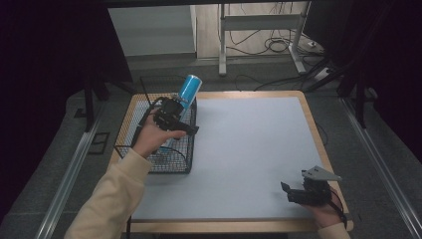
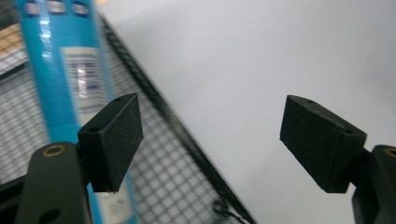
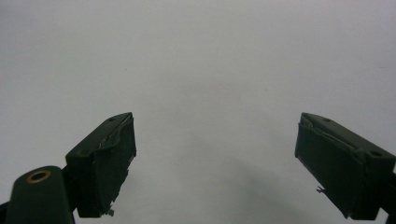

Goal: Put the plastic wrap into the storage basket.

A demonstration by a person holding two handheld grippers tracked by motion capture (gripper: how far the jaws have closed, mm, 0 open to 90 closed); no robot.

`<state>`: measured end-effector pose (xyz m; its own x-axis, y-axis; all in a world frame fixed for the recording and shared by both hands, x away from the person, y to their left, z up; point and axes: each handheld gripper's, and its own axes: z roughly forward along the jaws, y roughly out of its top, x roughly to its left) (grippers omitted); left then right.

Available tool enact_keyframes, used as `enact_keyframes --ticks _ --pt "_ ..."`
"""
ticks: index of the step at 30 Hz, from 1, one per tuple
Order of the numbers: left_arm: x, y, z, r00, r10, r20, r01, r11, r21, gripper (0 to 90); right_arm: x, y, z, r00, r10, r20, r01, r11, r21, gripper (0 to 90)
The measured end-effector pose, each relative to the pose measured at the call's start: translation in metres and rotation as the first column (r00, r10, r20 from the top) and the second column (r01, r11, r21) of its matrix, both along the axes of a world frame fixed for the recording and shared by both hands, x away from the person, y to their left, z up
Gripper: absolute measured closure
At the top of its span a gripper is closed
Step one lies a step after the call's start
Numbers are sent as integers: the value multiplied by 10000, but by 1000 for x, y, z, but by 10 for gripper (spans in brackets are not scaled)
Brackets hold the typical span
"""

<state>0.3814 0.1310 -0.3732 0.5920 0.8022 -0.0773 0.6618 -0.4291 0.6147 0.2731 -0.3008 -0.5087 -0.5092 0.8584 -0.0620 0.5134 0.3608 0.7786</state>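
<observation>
Lower right of the high view, right gripper [image 1: 294, 192] rests on the white table [image 1: 249, 149], jaws apart, nothing between them. Upper left, left gripper [image 1: 175, 115] is released too, beside the blue can [image 1: 188, 91] leaning in the wire basket [image 1: 171, 162], top pointing up and right.

Left hand-held gripper [image 1: 191, 128] raised, jaws apart, right hand-held gripper [image 1: 287, 193] low, open.

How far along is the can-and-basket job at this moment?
Done: the blue can leans in the wire basket, its top above the rim. In hand: nothing; the left gripper is open beside the can, the right gripper idle and open. Left: unclear.
</observation>
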Motion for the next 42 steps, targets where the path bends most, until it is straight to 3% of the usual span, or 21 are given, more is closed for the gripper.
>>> enact_keyframes --ticks 1,4,8,14,16,18,21,26,31,42 --pt "-11 -6 -2 9997 -203 113 203 9998 -40 207 0 1 1 10000 13 39 -13 10000 -8 127" --pt "-22 -12 -5 9993 -331 162 334 9993 -192 207 0 2 1 10000 26 46 -26 10000 -33 127" --pt "-45 -27 -23 9969 -760 218 766 9967 -280 211 -2 5 3 9998 128 142 -127 9999 -63 127" --pt "-64 -41 -45 9936 -1084 320 1087 9940 -96 212 -2 6 4 9996 163 217 -161 9999 -60 127" --pt "-72 -47 -59 9918 -1268 188 1269 9919 -57 212 -2 6 4 9996 169 242 -168 9999 -27 127" --pt "-78 -52 -66 9889 -1433 400 1425 9896 209 212 -2 6 4 9995 164 257 -163 9999 -34 127" --pt "-86 -57 -71 9879 -1498 409 1499 9887 -5 218 -2 5 4 9996 143 253 -142 9999 -45 127" --pt "-90 -61 -75 9845 -1729 305 1731 9849 -62 217 -2 6 4 9996 136 250 -135 9999 -40 127" --pt "-89 -62 -88 9835 -1809 -63 1808 9834 -182 218 -2 6 4 9997 136 220 -135 9999 -70 127" --pt "-89 -62 -89 9818 -1894 -132 1889 9815 -319 218 -2 5 4 9996 121 263 -119 9999 -76 127"
